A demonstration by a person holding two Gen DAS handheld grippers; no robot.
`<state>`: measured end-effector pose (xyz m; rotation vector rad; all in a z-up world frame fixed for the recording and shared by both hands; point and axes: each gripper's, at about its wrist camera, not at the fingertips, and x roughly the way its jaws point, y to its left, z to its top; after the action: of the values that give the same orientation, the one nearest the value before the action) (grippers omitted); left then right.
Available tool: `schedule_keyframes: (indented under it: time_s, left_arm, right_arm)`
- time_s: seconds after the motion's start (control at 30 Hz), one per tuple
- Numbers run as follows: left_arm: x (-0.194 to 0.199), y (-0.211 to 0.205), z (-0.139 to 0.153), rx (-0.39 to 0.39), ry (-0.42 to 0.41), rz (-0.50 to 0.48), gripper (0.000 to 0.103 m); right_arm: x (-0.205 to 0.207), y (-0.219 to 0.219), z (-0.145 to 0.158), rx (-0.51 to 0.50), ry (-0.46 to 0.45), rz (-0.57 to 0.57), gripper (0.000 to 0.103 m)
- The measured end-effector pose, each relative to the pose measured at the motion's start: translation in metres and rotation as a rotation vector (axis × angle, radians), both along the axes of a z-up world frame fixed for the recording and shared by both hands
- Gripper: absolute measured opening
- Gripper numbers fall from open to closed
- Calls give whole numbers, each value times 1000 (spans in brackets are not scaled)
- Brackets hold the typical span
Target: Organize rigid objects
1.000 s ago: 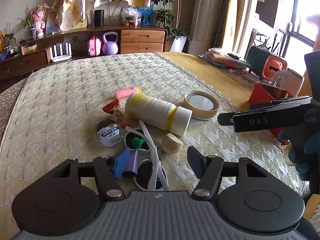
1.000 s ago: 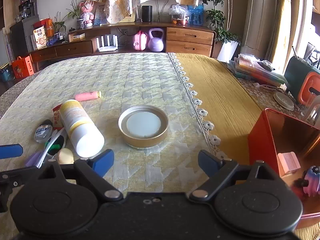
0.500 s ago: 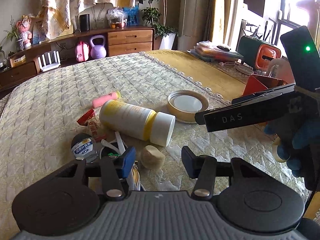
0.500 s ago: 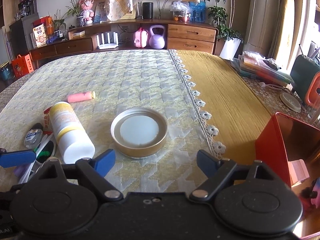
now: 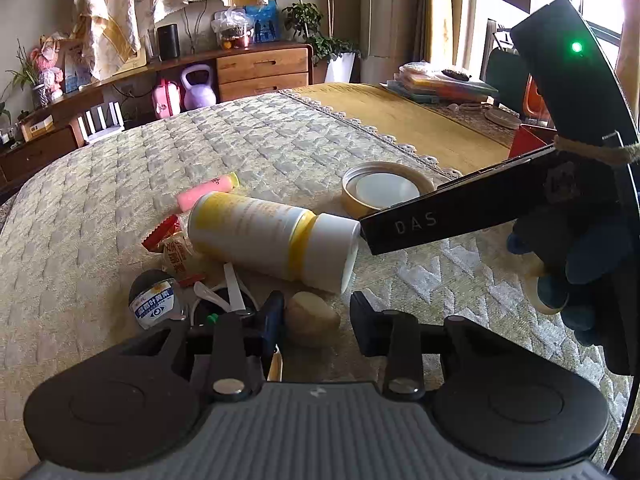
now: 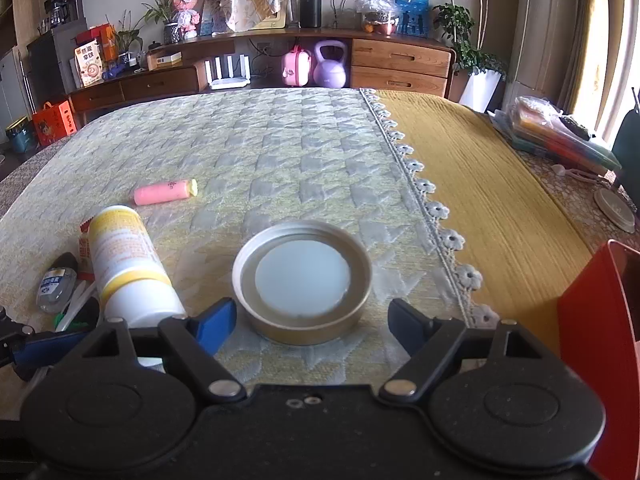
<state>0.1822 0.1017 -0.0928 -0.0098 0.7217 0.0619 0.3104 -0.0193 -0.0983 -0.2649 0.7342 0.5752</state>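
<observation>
Left wrist view: the left claw [image 5: 316, 316] has just been closing, its jaws flanking a small tan lump [image 5: 312, 319] on the quilted bed cover [image 5: 256, 148]; the pads are not seen pressing it, so no grip yet. The yellow-and-white bottle [image 5: 272, 240] lies on its side just beyond. Right wrist view: the right claw [image 6: 310, 320] stands wide apart, straddling the gold lid [image 6: 302, 280], evidently lined up to take it. The red box [image 6: 600, 320] at right looks the likely destination.
</observation>
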Motion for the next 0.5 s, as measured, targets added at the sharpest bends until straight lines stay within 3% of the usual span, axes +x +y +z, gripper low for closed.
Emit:
schedule_keyframes:
  time_s: [0.13,0.2,0.5]
  left_arm:
    - [2,2,0,-3,-1,10,30]
    - [2,3,0,-8,-2,13,30]
    - [0,3,2,-16,4,27,28]
  right_arm:
    - [1,3,-2,-8,0,3,78]
    - [1,4,-2,-8,-2,10,72]
    - [-5,0,5,-11,-21,7,71]
